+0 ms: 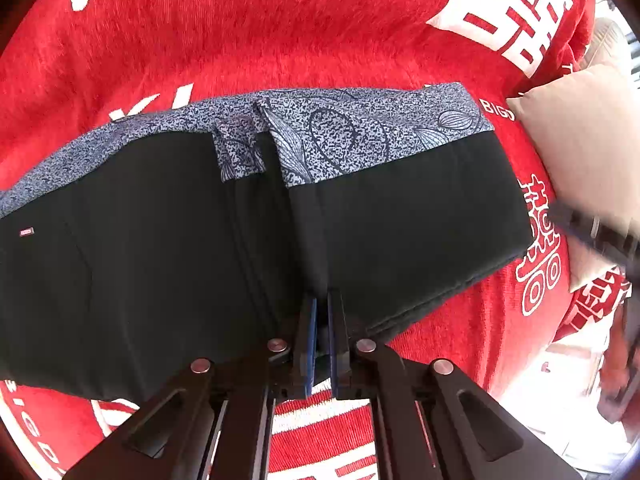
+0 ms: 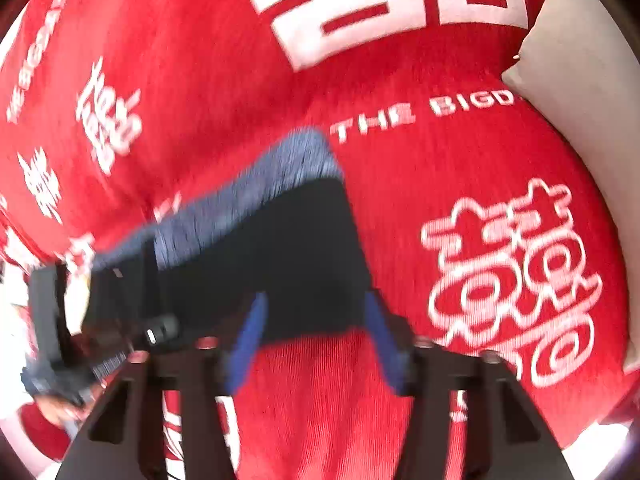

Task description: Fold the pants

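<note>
Folded black pants (image 1: 360, 220) lie lengthwise across the frame's centre on a red blanket (image 1: 280, 32); left gripper (image 1: 322, 312) pinches their near edge, while right gripper (image 2: 316, 320) hovers open at their end.

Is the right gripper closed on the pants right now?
No, the right gripper stands open, its blue fingers spread apart over the edge of the pants.

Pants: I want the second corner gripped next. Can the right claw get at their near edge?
Probably yes: the right claw is open over the pants' near edge, nothing between.
</note>
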Available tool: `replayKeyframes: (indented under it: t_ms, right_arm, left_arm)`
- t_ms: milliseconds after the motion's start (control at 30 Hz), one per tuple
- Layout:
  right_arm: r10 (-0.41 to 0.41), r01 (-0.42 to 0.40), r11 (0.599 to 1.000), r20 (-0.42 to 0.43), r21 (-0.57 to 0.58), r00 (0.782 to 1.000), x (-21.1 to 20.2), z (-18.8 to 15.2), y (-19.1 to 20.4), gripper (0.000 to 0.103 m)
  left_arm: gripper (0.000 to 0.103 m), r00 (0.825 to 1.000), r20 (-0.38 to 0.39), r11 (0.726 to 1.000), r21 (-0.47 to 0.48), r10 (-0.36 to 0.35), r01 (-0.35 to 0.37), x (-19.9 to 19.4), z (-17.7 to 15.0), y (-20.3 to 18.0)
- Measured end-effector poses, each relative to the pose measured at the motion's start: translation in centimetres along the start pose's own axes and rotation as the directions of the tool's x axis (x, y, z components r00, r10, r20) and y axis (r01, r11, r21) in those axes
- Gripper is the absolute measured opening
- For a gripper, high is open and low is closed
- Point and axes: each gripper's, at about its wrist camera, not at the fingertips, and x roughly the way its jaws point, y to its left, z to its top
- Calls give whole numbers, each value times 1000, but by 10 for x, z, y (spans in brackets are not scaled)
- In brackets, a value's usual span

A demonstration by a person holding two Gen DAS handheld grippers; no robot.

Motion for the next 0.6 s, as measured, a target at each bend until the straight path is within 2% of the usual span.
replayKeyframes:
  t_ms: [67,200,300,333,367,400,467,533,600]
  right_arm:
    - [49,-49,999,12,13,999,6,23,-13,69]
    - [177,-171,980,-50,106,983,45,70,-41,69]
    - [295,-274,945,-102,176,950,80,94,-56,69]
    - [328,-300,933,-130,197,936,94,98,-58,66]
    - [373,-333,915,-158,229,914,107,100,-59,40]
    - [420,-363,890,-186,276,888,118,99,-60,34]
    - [409,-352,894,-183,277,894,116,99,-60,28]
    - [392,-345,905,-172,248,904,106,94,-59,28]
    - [324,-283,932,-176,226,929,104,89,-60,31]
  left_arm:
    - [6,1000,3,1000,-5,-2,2,0,-1,-1]
    - [6,1000,3,1000,-17,6,-6,6,-1,-2]
    - [6,1000,4,1000,-21,14,-14,7,-2,-3]
    - [6,1000,3,1000,-23,14,-14,8,-3,-4]
    - [6,1000,1,1000,-27,15,-14,7,-3,-3]
    - [6,1000,-3,999,-34,14,-14,7,-2,-3]
    - [6,1000,-10,999,-34,18,-18,8,-1,-4]
    - [7,1000,-6,1000,-24,20,-20,10,-2,-6]
    - [7,1000,4,999,-18,29,-29,11,-3,-8]
